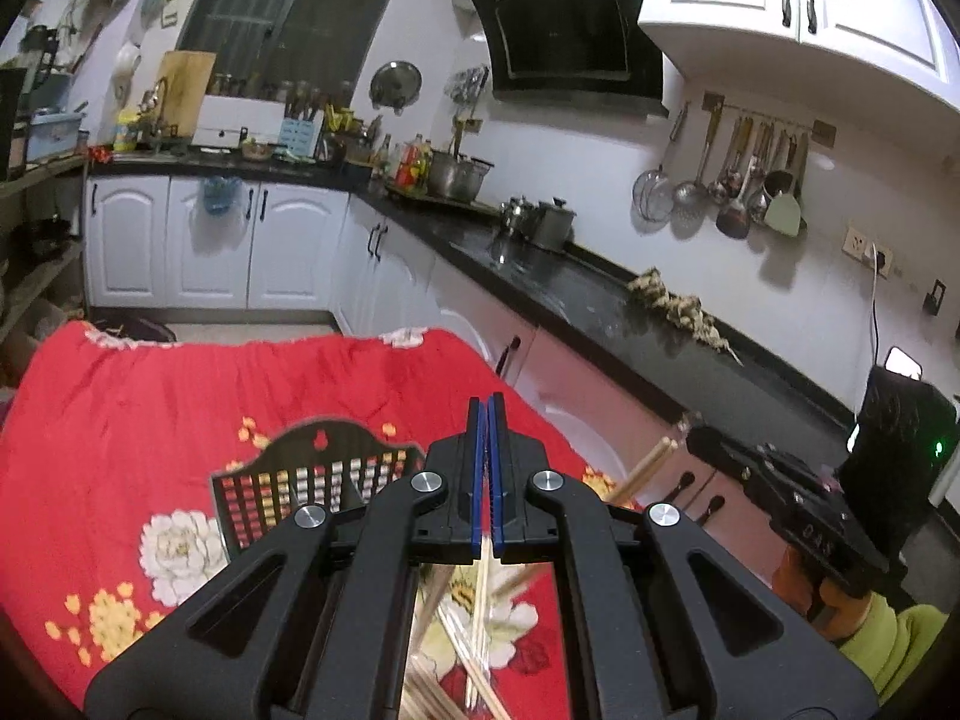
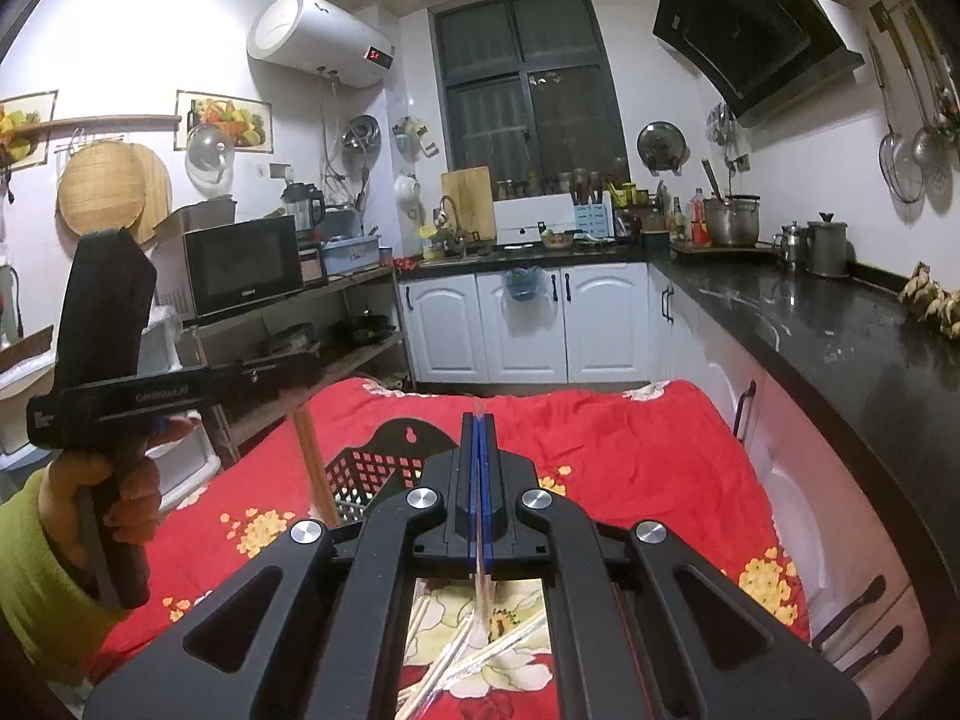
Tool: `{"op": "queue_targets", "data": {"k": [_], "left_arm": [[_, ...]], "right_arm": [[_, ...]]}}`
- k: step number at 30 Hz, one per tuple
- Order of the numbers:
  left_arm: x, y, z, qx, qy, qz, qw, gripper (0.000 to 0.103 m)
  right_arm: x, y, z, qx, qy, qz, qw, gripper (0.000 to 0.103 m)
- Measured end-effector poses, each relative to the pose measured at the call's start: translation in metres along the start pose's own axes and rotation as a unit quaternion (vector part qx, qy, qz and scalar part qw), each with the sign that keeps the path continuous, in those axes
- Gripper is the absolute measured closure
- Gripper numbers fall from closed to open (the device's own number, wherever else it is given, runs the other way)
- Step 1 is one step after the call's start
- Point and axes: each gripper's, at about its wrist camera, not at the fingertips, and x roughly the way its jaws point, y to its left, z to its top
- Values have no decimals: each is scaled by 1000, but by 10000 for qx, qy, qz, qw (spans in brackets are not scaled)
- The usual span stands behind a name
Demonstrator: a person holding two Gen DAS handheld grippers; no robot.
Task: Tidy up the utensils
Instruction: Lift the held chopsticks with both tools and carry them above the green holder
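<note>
Both hand-held grippers shut: left [image 1: 487,405] pinching chopstick [image 1: 480,600]; basket [image 1: 312,480] beyond.

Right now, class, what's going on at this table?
A person holds tongs in each hand over a red floral cloth. The left tongs are shut on a chopstick, and the right tongs are shut on chopsticks. A loose pile lies below, with a black basket ahead.

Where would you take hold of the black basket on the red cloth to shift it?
Grip the black basket by its arched back panel, coming down from above with the jaws across the thin wall. The panel stands upright, clear above the lattice sides, so nothing crowds it.
</note>
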Motion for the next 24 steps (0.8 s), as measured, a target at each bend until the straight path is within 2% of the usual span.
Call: {"op": "queue_targets", "data": {"k": [12,24], "left_arm": [[-14,-5,50,259,-749,411,9960,103],[7,12,79,29,-1051,480,9933,103]], "right_arm": [[5,20,30,-180,-286,247,9991,102],[29,25,61,-158,-475,283,9983,102]]}}
